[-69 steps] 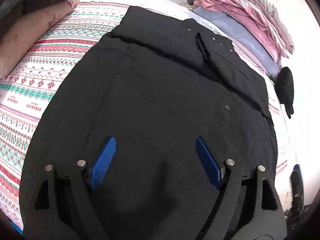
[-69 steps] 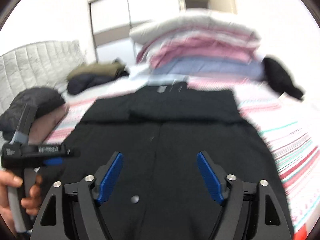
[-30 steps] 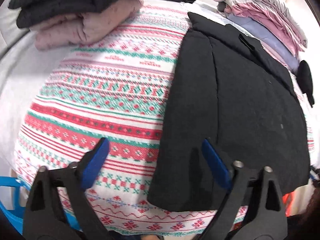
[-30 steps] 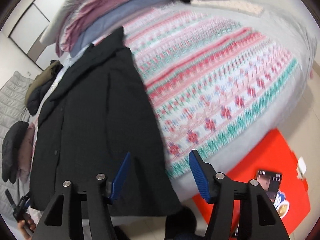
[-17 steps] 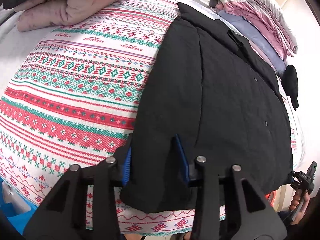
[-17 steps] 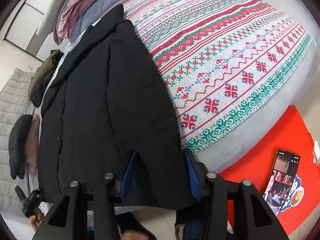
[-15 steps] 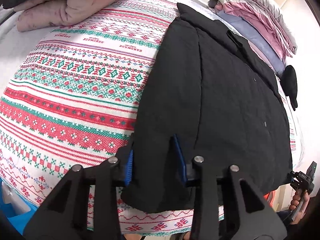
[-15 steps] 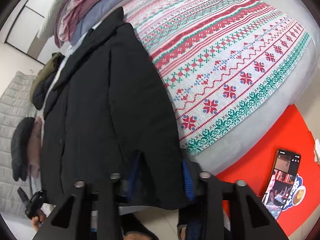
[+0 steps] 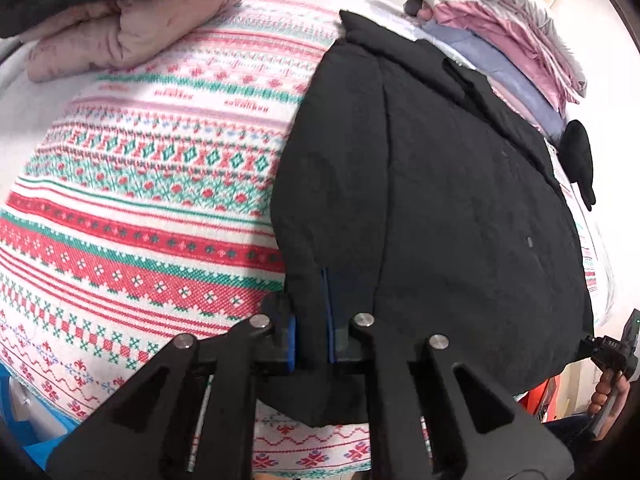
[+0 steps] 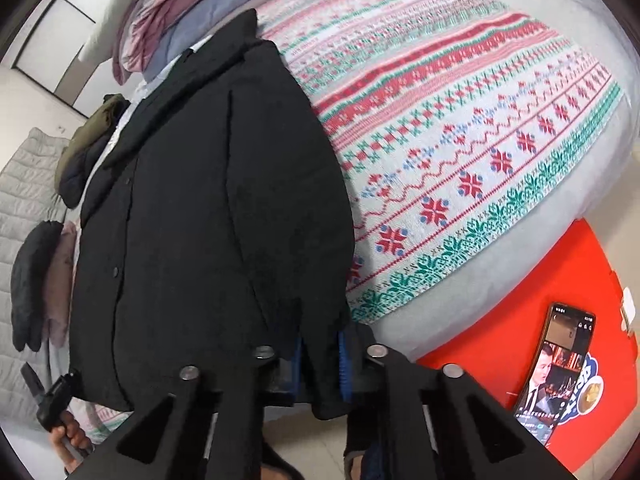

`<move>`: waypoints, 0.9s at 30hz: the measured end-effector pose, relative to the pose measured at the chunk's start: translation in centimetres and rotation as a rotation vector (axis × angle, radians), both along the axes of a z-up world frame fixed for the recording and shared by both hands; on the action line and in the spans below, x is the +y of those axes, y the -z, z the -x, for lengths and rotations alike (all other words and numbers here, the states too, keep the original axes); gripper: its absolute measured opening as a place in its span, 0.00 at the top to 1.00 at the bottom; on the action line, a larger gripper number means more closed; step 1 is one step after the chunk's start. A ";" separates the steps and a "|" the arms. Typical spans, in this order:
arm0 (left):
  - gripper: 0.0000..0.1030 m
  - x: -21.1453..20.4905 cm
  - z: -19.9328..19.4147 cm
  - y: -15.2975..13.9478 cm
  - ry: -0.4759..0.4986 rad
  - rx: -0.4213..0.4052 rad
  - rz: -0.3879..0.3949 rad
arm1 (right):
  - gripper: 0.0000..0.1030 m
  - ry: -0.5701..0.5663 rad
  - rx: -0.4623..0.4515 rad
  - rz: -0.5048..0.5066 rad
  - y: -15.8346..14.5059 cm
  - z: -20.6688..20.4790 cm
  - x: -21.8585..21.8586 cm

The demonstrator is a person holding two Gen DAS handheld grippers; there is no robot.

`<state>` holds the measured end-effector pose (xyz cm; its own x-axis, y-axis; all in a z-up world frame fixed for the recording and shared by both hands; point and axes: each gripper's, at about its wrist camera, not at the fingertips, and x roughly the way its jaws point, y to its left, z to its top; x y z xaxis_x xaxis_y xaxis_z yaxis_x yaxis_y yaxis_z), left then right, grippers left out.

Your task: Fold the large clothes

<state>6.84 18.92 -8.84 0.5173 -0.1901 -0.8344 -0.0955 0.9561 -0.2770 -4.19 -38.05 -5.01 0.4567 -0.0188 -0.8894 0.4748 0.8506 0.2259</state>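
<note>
A large black coat (image 9: pixel 440 200) lies flat on a bed with a patterned red, green and white blanket (image 9: pixel 140 200). Its collar points toward the far pillows. My left gripper (image 9: pixel 312 312) is shut on the coat's near left hem corner. In the right wrist view the same coat (image 10: pixel 200 200) fills the left half, and my right gripper (image 10: pixel 320 356) is shut on its near right hem corner, at the bed's edge.
Folded pink and dark clothes (image 9: pixel 120 28) sit at the bed's far left. A stack of pink, white and blue bedding (image 9: pixel 500 28) lies beyond the collar. A small black item (image 9: pixel 578 156) lies to the right. A red box (image 10: pixel 560 360) with a phone (image 10: pixel 556 368) stands on the floor.
Both grippers moved from the coat's middle out to its near hem corners and closed from wide open onto the fabric.
</note>
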 end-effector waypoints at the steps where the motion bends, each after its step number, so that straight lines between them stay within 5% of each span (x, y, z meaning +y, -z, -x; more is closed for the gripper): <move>1: 0.89 0.0 0.1 -0.3 -0.003 -0.011 0.006 | 0.90 -0.002 -0.010 -0.003 -0.2 0.0 0.1; 8: 0.83 0.5 -0.3 0.9 -0.014 0.024 0.059 | 0.85 0.024 0.006 -0.047 0.4 0.4 -0.1; 14: 0.92 -0.2 -0.2 0.4 -0.004 -0.002 0.015 | 0.92 0.039 -0.015 0.008 -0.3 0.7 0.9; 17: 0.94 -0.7 0.2 -0.5 -0.034 -0.031 0.021 | 0.94 0.041 -0.088 0.005 -1.7 1.4 1.3; 21: 0.94 -1.0 1.8 -2.8 -0.042 -0.096 0.041 | 0.95 0.061 -0.244 -0.127 -4.0 3.5 1.0; 27: 0.95 0.9 6.3 -7.1 -0.091 -0.123 0.178 | 0.96 -0.013 -0.417 -0.208 -8.6 7.1 1.9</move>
<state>0.52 19.84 -1.73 0.6347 -0.2770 -0.7214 -0.1338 0.8801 -0.4556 -11.32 -36.12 3.60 0.7748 0.1486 -0.6145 0.2969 0.7726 0.5612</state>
